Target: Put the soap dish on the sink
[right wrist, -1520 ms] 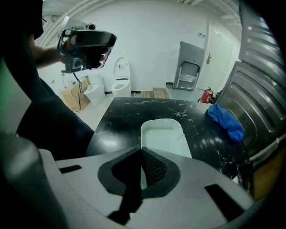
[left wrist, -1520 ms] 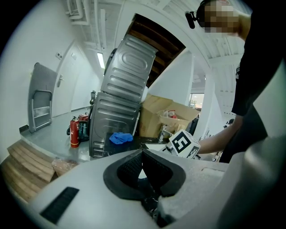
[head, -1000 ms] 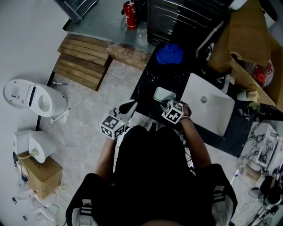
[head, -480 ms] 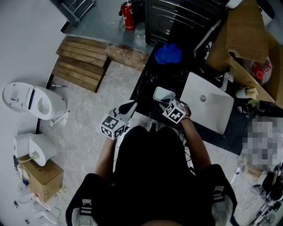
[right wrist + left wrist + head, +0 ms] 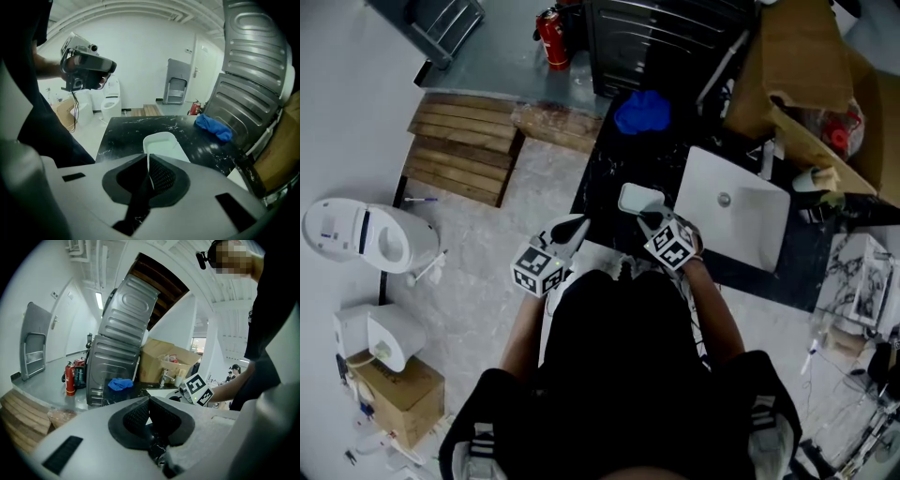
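The white soap dish [image 5: 638,198] is over the black marble counter [image 5: 605,178], just left of the white sink [image 5: 741,225]. My right gripper [image 5: 651,221] is shut on the dish's near rim; in the right gripper view the thin rim of the soap dish [image 5: 161,142] runs between the pads of the right gripper [image 5: 149,174]. I cannot tell if the dish rests on the counter. My left gripper [image 5: 573,228] is shut and holds nothing, off the counter's front left edge; the left gripper [image 5: 148,416] shows its pads pressed together.
A blue cloth [image 5: 641,112] lies at the back of the counter. A tap [image 5: 764,159] and cardboard boxes [image 5: 806,66] stand behind the sink. On the floor to the left are a wooden pallet [image 5: 455,150], a red fire extinguisher [image 5: 551,37] and a toilet [image 5: 356,234].
The head view has shifted a little. Both grippers and the soap dish keep about the same places relative to the sink.
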The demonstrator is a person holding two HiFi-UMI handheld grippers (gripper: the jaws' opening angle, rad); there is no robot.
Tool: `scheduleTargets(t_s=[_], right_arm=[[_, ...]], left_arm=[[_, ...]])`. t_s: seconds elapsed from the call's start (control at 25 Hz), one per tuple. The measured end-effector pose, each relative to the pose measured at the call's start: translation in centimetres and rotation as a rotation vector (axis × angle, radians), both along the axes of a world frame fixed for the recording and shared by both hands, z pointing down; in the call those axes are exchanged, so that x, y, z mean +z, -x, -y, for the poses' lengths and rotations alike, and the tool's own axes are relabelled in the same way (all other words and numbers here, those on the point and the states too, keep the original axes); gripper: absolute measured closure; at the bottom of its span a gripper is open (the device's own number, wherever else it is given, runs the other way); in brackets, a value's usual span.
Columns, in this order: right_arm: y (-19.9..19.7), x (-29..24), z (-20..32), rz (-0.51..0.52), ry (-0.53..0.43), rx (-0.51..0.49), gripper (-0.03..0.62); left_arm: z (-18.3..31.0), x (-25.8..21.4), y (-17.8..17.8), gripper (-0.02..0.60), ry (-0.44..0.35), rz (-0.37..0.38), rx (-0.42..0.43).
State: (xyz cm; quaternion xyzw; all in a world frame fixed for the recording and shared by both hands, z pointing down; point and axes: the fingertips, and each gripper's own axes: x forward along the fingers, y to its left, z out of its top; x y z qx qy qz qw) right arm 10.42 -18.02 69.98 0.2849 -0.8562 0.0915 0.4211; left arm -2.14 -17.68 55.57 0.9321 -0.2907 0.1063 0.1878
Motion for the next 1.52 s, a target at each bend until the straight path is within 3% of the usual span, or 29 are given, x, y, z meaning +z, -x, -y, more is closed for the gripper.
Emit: scheduleTargets(t_s=[0.6,0.92,1.52], right_arm=[[-2.9,-6.7,-1.6,0.366,-0.109,0.300,0.600],[-3.9,-8.9,-2.9,0.420,-0.190,0.402,0.602],[-2.3,-10.6,-5.1,0.391,-0.251,0.469,0.600]], left_arm=[[0.0,-0.3,-2.5,0.581,-0.001,-0.001,0.131],[-1.0,0.2,-3.2,0.581,0.000,0.007,0.207],[-2.6,0.3,-1.5,0.581,0.013,-0.006,0.275]])
